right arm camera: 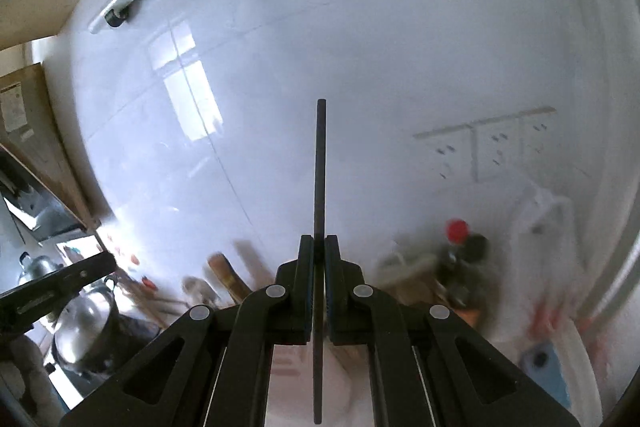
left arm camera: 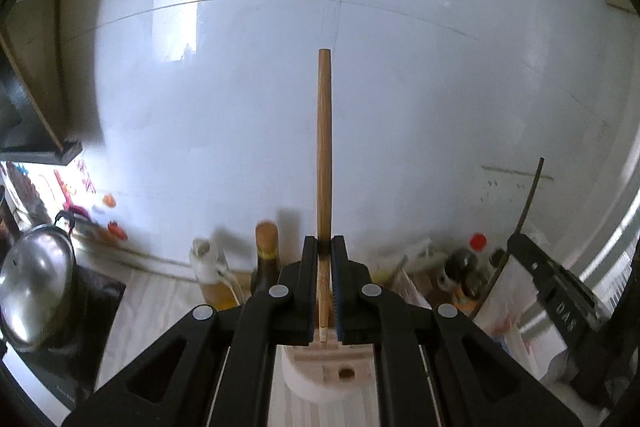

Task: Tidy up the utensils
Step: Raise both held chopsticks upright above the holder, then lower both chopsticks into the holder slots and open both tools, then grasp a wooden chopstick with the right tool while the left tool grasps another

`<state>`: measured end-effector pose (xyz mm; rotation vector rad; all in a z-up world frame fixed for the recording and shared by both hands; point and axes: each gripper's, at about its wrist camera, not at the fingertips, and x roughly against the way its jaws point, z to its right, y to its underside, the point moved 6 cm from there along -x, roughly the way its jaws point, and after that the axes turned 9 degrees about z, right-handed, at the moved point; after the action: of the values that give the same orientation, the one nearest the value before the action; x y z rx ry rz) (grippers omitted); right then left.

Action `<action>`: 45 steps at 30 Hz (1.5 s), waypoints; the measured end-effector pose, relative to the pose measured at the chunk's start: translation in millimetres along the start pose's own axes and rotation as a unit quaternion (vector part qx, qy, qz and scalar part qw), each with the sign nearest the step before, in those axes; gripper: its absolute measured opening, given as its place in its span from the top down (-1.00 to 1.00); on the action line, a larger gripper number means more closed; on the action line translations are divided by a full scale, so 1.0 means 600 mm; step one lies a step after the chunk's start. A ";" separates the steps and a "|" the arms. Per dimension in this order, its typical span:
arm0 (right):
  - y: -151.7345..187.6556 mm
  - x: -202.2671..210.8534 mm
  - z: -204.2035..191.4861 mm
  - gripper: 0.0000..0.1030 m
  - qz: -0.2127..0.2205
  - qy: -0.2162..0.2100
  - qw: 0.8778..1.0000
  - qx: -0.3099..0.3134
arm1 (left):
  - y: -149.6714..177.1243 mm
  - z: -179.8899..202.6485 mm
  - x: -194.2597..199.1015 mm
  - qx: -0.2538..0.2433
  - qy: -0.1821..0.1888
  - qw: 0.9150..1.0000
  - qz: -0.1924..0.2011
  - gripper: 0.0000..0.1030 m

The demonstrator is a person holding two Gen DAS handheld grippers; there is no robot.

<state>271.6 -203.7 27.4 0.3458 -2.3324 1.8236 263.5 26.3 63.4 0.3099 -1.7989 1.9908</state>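
White glossy wall tiles (left arm camera: 248, 99) fill most of what we see from both wrists, with a window's reflection on them and a pale wood-grain counter (left arm camera: 148, 307) below. Our left gripper (left arm camera: 324, 247) is clamped tight on a wooden chopstick (left arm camera: 324, 147), which stands up between the pads and rises well past the fingertips; its pale lower end pokes out beneath the jaws, just above a light-coloured utensil holder (left arm camera: 320, 375) with slots and a round hole in its top. Our right gripper (right arm camera: 319, 247) is likewise pinched on a thin black chopstick (right arm camera: 320, 167), which runs straight up the middle of the right wrist view and continues down below the jaws. In the left wrist view the right gripper appears at the right edge with its dark stick angled upward. To the left on the counter sits a steel pot with lid (left arm camera: 36, 291) on a dark surface. A brown bottle (left arm camera: 267, 259) stands just behind the left gripper, beside a blurred white object. Further right is a cluster of dark bottles, one with a red cap (right arm camera: 457, 230), and a white plastic bag (right arm camera: 540, 219), all blurred.
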 end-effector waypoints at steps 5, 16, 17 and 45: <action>-0.014 -0.064 -0.042 0.91 0.009 -0.013 1.000 0.002 | -0.016 -0.008 -0.064 -0.003 -0.002 1.000 -0.008 0.92; 0.021 -0.184 -0.090 0.90 0.017 -0.025 0.999 0.029 | 0.048 -0.030 -0.179 0.010 0.016 0.997 -0.075 0.92; 0.029 -0.193 -0.092 0.90 0.012 -0.026 0.999 0.032 | 0.053 -0.030 -0.183 0.013 0.020 0.997 -0.080 0.92; 0.076 -0.011 0.065 -1.00 -0.073 0.056 0.996 -0.020 | 0.134 -0.064 -0.026 0.004 -0.070 0.995 -0.077 -1.00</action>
<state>265.8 -230.6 -26.5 0.3872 -2.2019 1.6821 244.9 56.3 -20.0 0.5853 -1.7924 1.9096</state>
